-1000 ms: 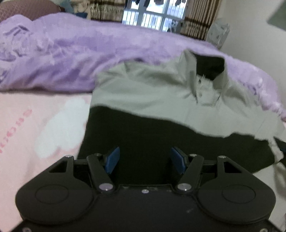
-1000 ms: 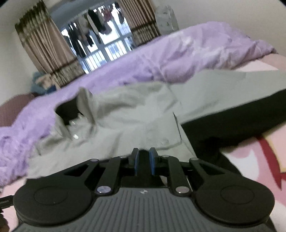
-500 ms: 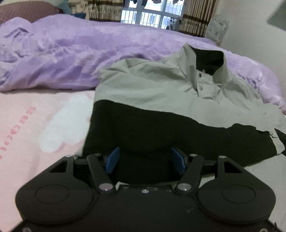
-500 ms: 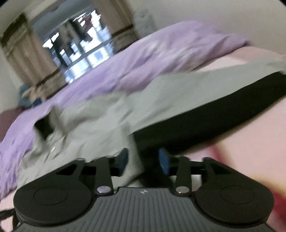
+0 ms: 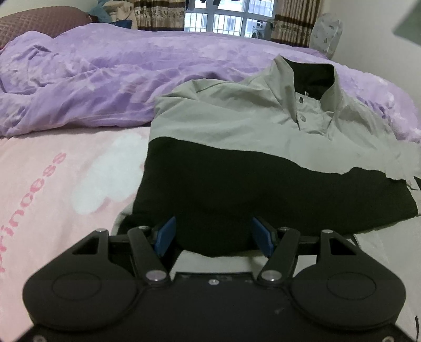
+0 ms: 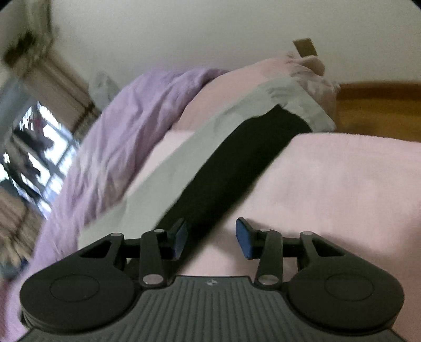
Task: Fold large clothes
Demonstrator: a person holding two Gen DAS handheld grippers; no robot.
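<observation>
The grey and black jacket (image 5: 236, 136) lies on the pink sheet (image 5: 52, 163) straight ahead of the left gripper (image 5: 214, 236), collar at the far end, a black fold across its near half. That black fold's rounded near edge sits between the left gripper's blue pads (image 5: 165, 234), which stand wide apart and do not press on the cloth. Beyond the jacket a purple quilt (image 5: 92, 79) is bunched up, with a window (image 5: 226, 18) behind.

The right gripper (image 6: 210, 236) has its jaws about half spread and closing a little. A long black and grey sleeve (image 6: 236, 157) stretches away ahead of it, its near end passing beside the left pad (image 6: 180, 236), with no grip visible. The view is blurred.
</observation>
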